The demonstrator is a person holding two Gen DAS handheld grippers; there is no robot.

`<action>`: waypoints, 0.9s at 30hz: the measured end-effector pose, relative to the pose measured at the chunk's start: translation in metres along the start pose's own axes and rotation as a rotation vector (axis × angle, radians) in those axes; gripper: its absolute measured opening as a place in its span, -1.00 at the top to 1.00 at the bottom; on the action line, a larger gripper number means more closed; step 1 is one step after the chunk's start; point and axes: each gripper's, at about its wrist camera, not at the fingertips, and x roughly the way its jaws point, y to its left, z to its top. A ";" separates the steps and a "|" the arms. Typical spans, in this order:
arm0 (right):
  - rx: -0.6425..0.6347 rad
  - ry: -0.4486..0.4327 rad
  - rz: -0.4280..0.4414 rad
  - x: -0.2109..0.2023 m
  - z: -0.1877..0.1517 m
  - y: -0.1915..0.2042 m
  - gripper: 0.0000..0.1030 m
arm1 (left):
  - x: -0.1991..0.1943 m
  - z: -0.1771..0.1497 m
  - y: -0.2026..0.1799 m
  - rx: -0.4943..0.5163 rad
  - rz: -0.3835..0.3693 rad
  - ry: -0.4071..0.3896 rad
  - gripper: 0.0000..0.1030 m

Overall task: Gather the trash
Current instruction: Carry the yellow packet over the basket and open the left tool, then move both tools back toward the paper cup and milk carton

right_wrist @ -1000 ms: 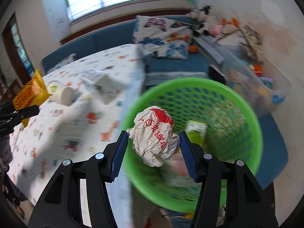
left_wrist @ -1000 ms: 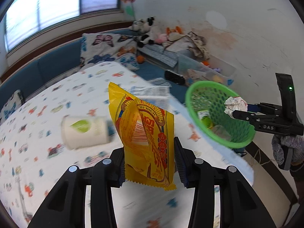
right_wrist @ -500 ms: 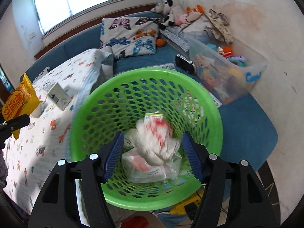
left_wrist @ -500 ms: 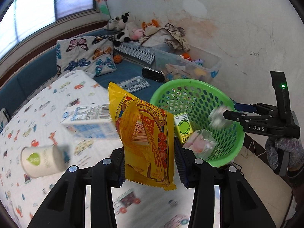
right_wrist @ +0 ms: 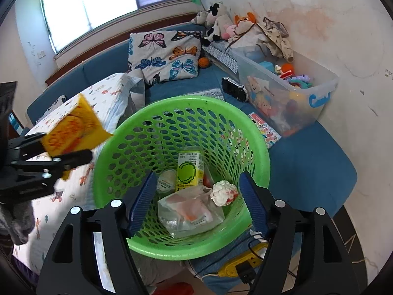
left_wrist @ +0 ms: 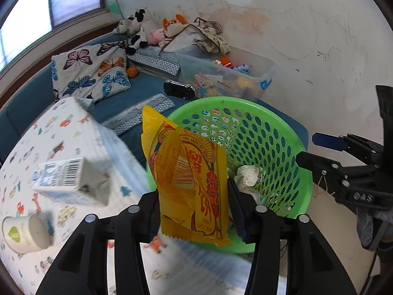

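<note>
My left gripper (left_wrist: 194, 211) is shut on a yellow snack bag (left_wrist: 189, 172) and holds it upright at the near left rim of the green basket (left_wrist: 289, 132). It also shows in the right wrist view (right_wrist: 71, 127). My right gripper (right_wrist: 196, 201) is open and empty above the green basket (right_wrist: 255, 132). A crumpled white paper ball (right_wrist: 223, 193) lies in the basket beside a clear plastic bag (right_wrist: 191, 211) and a yellow-green carton (right_wrist: 190, 169). A milk carton (left_wrist: 71, 182) and a white cup (left_wrist: 27, 231) lie on the patterned table cover (left_wrist: 61, 135).
A blue sofa (right_wrist: 307, 167) behind the basket holds a butterfly pillow (right_wrist: 167, 54), a clear toy bin (right_wrist: 287, 86), plush toys (right_wrist: 221, 22) and a black device (right_wrist: 233, 89). A yellow power strip (right_wrist: 243, 265) lies on the floor under the basket.
My right gripper opened and the paper ball dropped into the basket. My left gripper carried the snack bag right, from over the table to the basket's rim.
</note>
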 end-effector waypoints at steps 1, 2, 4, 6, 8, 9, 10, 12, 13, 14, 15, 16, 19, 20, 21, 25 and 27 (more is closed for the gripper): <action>0.002 -0.002 0.004 -0.001 0.000 0.000 -0.38 | 0.004 0.001 -0.004 0.004 -0.003 0.003 0.05; 0.003 -0.004 0.005 -0.002 0.000 0.000 -0.39 | 0.006 0.001 -0.006 0.007 -0.005 0.005 -0.02; 0.002 -0.005 0.007 -0.003 0.000 -0.001 -0.40 | 0.009 0.002 -0.010 0.010 -0.003 0.006 -0.23; 0.004 -0.005 0.007 -0.003 0.000 -0.001 -0.40 | 0.010 0.001 -0.013 0.016 -0.007 -0.001 -0.34; 0.004 -0.006 0.008 -0.003 0.000 -0.002 -0.40 | 0.011 0.000 -0.014 0.019 -0.005 -0.003 -0.49; 0.005 -0.006 0.009 -0.003 0.000 -0.002 -0.40 | 0.010 -0.001 -0.014 0.017 -0.010 -0.003 -0.49; 0.005 -0.006 0.010 -0.003 0.000 -0.002 -0.40 | 0.010 -0.002 -0.013 0.014 -0.016 -0.006 -0.50; 0.004 -0.005 0.015 -0.004 0.000 -0.001 -0.40 | 0.007 -0.004 -0.010 0.005 -0.015 -0.009 -0.58; 0.003 -0.004 0.017 -0.005 0.000 0.000 -0.40 | 0.006 -0.006 -0.009 -0.003 -0.017 -0.010 -0.58; -0.001 -0.002 0.021 -0.006 0.000 0.002 -0.40 | 0.005 -0.008 -0.007 -0.010 -0.022 -0.011 -0.60; -0.007 -0.002 0.024 -0.006 0.000 0.004 -0.40 | 0.003 -0.009 -0.005 -0.014 -0.020 -0.012 -0.62; -0.011 -0.002 0.025 -0.007 0.000 0.005 -0.42 | 0.000 -0.011 -0.002 -0.019 -0.015 -0.015 -0.63; -0.027 0.002 0.042 -0.007 0.001 0.013 -0.43 | -0.008 -0.019 0.007 -0.041 -0.008 -0.027 -0.64; -0.037 0.004 0.050 -0.007 0.002 0.017 -0.43 | -0.012 -0.024 0.012 -0.052 0.001 -0.029 -0.64; -0.048 0.004 0.054 -0.006 0.003 0.021 -0.43 | -0.014 -0.026 0.014 -0.056 0.007 -0.031 -0.64; -0.090 0.017 0.081 -0.002 0.006 0.039 -0.43 | -0.032 -0.042 0.034 -0.092 0.060 -0.047 -0.64; -0.119 0.025 0.104 0.002 0.009 0.052 -0.43 | -0.039 -0.049 0.045 -0.116 0.088 -0.052 -0.64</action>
